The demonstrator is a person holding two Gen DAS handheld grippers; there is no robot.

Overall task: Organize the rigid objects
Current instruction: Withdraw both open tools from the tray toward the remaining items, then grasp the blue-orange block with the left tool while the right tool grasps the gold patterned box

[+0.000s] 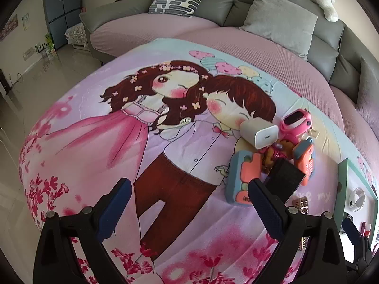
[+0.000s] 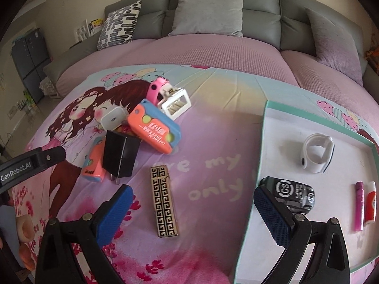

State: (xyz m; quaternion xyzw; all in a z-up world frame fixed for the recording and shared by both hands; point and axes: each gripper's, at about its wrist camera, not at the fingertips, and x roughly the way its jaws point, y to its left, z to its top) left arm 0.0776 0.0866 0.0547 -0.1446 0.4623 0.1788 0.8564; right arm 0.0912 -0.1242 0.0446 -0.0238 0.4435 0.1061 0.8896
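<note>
Both grippers stand wide open and hold nothing. From the right wrist view, the right gripper (image 2: 189,213) hovers low over the cartoon-print blanket (image 2: 213,123), its blue-padded fingers (image 2: 113,213) spread to either side of a gold-and-black patterned bar (image 2: 164,201) that lies flat between them, untouched. Its right finger overlaps the edge of a teal-rimmed white tray (image 2: 264,127), just in front of a black cylinder marked "CS" (image 2: 293,195) lying in the tray. Farther in the tray sit a white wristband (image 2: 317,152), a magenta tube (image 2: 359,206) and a red-and-white tube (image 2: 371,201) side by side.

Beyond the bar, a pile of loose items rests on the blanket: a black charger block (image 2: 119,156), an orange-and-blue toy case (image 2: 154,127) leaning across it, a second orange-and-blue case (image 2: 94,163), a white USB charger (image 2: 112,118), a pink toy (image 2: 157,88) and a white frame-like piece (image 2: 176,104).

From the left wrist view, the left gripper (image 1: 189,210) hangs over the blanket's printed figures, its right finger just beside the black charger at the near edge of that pile. A grey sofa (image 2: 213,11) with cushions lies behind.
</note>
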